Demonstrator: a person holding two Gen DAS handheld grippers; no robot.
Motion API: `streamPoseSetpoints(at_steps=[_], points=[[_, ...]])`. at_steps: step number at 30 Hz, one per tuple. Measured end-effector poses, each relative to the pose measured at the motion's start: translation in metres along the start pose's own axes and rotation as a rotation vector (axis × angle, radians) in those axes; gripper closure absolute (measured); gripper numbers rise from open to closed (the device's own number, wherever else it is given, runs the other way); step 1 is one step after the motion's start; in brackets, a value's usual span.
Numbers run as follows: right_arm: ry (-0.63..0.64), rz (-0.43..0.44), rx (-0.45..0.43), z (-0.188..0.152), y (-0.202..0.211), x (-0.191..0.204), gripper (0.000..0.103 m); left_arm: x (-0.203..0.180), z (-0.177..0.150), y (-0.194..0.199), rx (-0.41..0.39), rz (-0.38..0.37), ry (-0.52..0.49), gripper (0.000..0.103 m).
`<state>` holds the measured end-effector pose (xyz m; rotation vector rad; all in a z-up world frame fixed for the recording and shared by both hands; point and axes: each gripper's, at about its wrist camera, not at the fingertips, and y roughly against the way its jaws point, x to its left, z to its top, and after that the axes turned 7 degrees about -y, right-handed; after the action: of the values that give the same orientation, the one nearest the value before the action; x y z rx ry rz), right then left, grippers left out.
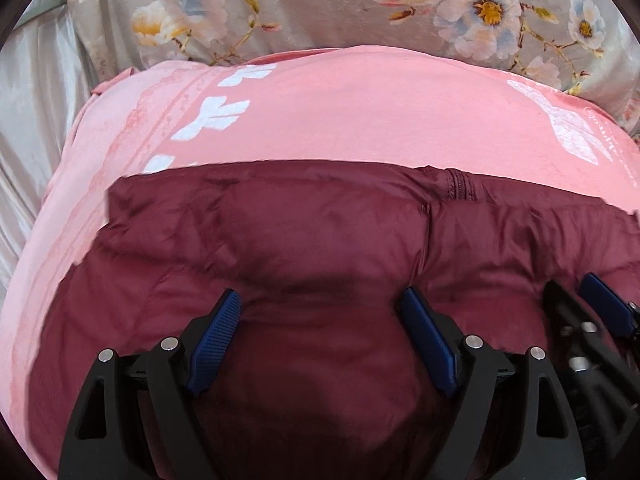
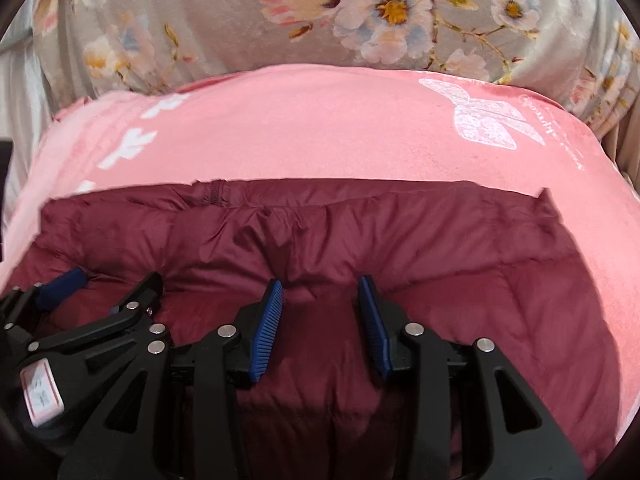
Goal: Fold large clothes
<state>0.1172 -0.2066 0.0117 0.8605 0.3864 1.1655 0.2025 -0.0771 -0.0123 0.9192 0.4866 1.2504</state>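
Left wrist view: the left gripper (image 1: 320, 304), fingers spread wide and gripping nothing, sits over a maroon padded jacket (image 1: 320, 232) that fills the lower half of the frame. The jacket lies on a pink blanket (image 1: 360, 112) printed with white motifs; its near portion is cut off by the lower frame edge. A zipper (image 1: 458, 188) shows at the jacket's far edge, right of centre. At lower right, the right gripper (image 1: 576, 300) is partly cut off. Right wrist view: the right gripper's fingers are moderately apart over a raised fold of jacket; whether they pinch it cannot be told. Floral bedding (image 2: 224, 12) fills the top of the frame.
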Motion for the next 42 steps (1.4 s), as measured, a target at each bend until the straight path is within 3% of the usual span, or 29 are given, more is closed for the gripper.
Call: streamPoseSetpoints(at_steps=[2, 5, 8, 12, 20, 24, 28, 33, 37, 40, 42], points=[[-0.004, 0.054, -0.005, -0.010, 0.028, -0.001, 0.058, 0.014, -0.010, 0.025, -0.020, -0.009, 0.024, 0.022], [0.027, 0.096, 0.019, -0.034, 0.057, 0.004, 0.057, 0.028, -0.032, 0.054, -0.027, 0.006, 0.027, 0.022], [0.058, 0.098, 0.071, -0.055, 0.056, 0.014, 0.057, 0.033, -0.057, 0.059, 0.008, 0.002, 0.036, 0.022], [0.076, 0.063, 0.062, -0.074, 0.052, 0.020, 0.056, 0.028, -0.082, 0.064, -0.010, 0.051, 0.011, 0.020], [0.094, 0.034, 0.048, -0.081, 0.048, 0.022, 0.055, 0.026, -0.091, 0.062, -0.035, 0.088, 0.000, 0.017], [0.086, 0.043, 0.052, -0.082, 0.048, 0.020, 0.055, 0.035, -0.096, 0.072, -0.031, 0.044, 0.028, 0.017], [0.086, 0.044, 0.054, -0.082, 0.049, 0.020, 0.055, 0.064, -0.108, 0.098, -0.033, -0.045, 0.099, 0.017], [0.079, 0.049, 0.052, -0.082, 0.054, 0.018, 0.055, 0.136, -0.127, 0.124, 0.005, -0.042, 0.257, 0.018], [0.021, 0.104, 0.053, -0.090, 0.073, 0.014, 0.055, 0.180, -0.133, 0.113, 0.058, -0.059, 0.390, 0.018], [0.014, 0.120, 0.055, -0.093, 0.085, 0.014, 0.055, 0.195, -0.136, 0.095, 0.105, -0.163, 0.500, 0.018], [-0.002, 0.138, 0.071, -0.095, 0.091, 0.013, 0.055, 0.195, -0.133, 0.088, 0.113, -0.186, 0.526, 0.018]])
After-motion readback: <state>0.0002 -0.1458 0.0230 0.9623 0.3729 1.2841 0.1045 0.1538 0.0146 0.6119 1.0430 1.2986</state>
